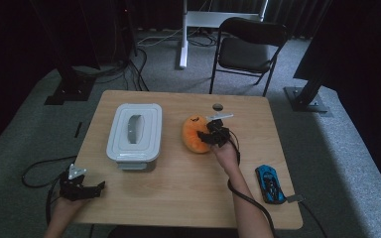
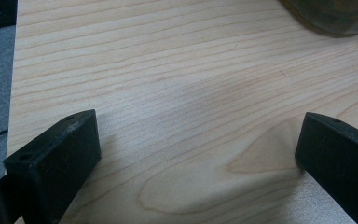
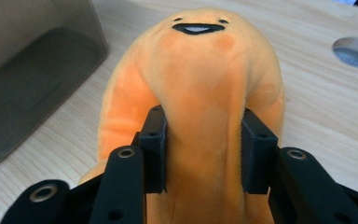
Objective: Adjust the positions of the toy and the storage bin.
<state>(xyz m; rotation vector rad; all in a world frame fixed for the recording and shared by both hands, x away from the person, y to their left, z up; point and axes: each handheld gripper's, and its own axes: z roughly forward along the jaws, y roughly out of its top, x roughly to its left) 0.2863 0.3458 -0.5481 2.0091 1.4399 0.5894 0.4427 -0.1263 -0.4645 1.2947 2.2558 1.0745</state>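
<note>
one grab done: your right gripper (image 3: 204, 154) pinches the soft orange plush toy (image 3: 200, 79); lifting remains. at eight o'clock your left gripper (image 1: 100, 187) waits, jaws apart, empty.

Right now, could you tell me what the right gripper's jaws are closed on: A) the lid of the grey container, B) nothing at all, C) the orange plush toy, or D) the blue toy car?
C: in the right gripper view the right gripper pinches a fold of the orange plush toy between its jaws.
</note>
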